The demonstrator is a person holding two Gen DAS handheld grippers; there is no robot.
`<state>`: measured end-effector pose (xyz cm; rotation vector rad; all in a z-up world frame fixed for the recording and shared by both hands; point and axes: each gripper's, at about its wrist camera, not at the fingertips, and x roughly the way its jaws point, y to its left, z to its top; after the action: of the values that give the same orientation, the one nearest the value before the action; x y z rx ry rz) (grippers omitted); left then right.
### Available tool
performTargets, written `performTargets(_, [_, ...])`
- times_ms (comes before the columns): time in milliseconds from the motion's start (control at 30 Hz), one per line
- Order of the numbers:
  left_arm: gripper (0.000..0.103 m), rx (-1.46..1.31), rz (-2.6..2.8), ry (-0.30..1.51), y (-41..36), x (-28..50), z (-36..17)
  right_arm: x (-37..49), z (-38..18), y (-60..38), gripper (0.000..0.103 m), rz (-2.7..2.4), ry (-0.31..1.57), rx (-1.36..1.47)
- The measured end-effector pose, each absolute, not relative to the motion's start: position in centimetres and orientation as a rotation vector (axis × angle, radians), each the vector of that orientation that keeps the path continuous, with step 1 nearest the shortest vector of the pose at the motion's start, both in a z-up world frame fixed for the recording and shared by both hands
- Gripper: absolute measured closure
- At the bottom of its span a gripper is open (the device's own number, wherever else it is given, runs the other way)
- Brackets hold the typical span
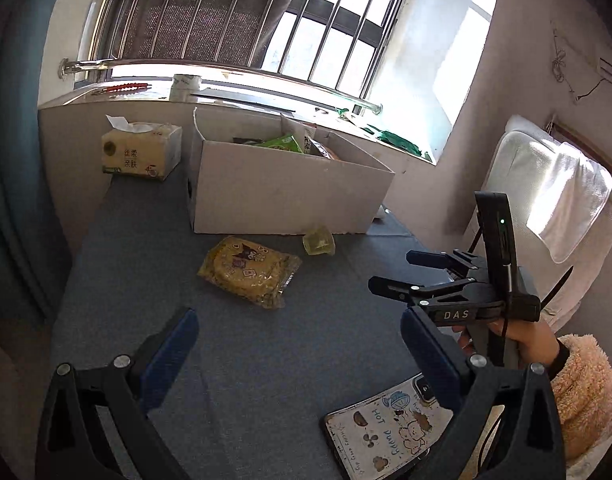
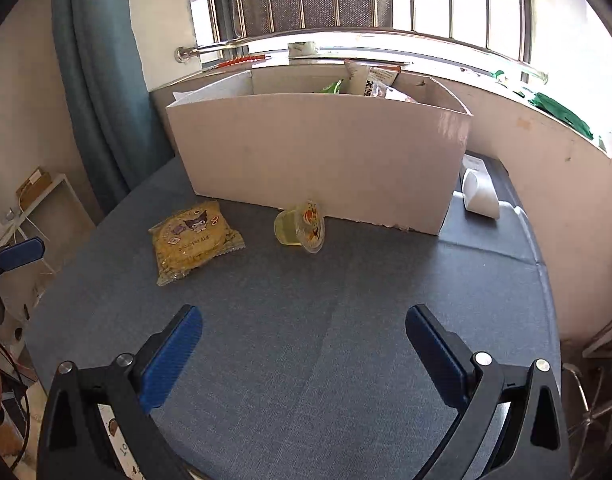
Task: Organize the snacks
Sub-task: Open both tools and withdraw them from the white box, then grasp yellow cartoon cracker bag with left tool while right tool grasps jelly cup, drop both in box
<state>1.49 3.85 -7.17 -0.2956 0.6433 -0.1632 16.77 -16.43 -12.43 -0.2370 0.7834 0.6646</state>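
The box's (image 2: pixel 322 152) near wall hides most of the snacks inside (image 2: pixel 370 80); the phone (image 1: pixel 390 436) is cut off by the picture's lower edge, partly behind a gripper finger

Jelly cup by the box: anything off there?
Yes. The jelly cup is tipped on its side against the white box front wall, printed lid facing out, not upright. No spill visible. The yellow snack packet lies flat to its left, apart from the cup.

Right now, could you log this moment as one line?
left gripper open | right gripper open | yellow packet, jelly cup outside box
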Motion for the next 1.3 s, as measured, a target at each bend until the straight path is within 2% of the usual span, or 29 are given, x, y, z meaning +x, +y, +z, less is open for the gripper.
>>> performTargets(233, [0.000,-0.341,-0.151,0.654,5.1,1.1,-7.6,21.3,-12.9,-12.0,0.000,0.662,0.773,-0.363])
performTargets(633, [0.000,-0.376,-0.143,0.683,5.8,1.1,-8.5,25.1,-15.6,-9.5,0.001,0.688,0.891,-0.302])
performTargets(667, [0.000,-0.380,-0.146,0.684,5.8,1.2,-8.5,25.4,-15.6,-9.8,0.006,0.701,0.904,-0.258])
performTargets(733, [0.000,-0.375,-0.150,0.682,5.7,1.2,-8.4,26.0,-15.7,-10.4,0.055,0.677,0.937,-0.212])
performTargets(1000, [0.000,-0.328,-0.136,0.724,5.3,3.1,-9.0,23.8,-14.1,-12.4,0.057,0.691,0.899,-0.171])
performTargets(1300, [0.000,-0.245,-0.129,0.846,5.2,11.3,-11.2,18.0,-9.3,-17.3,0.057,0.797,0.814,0.020])
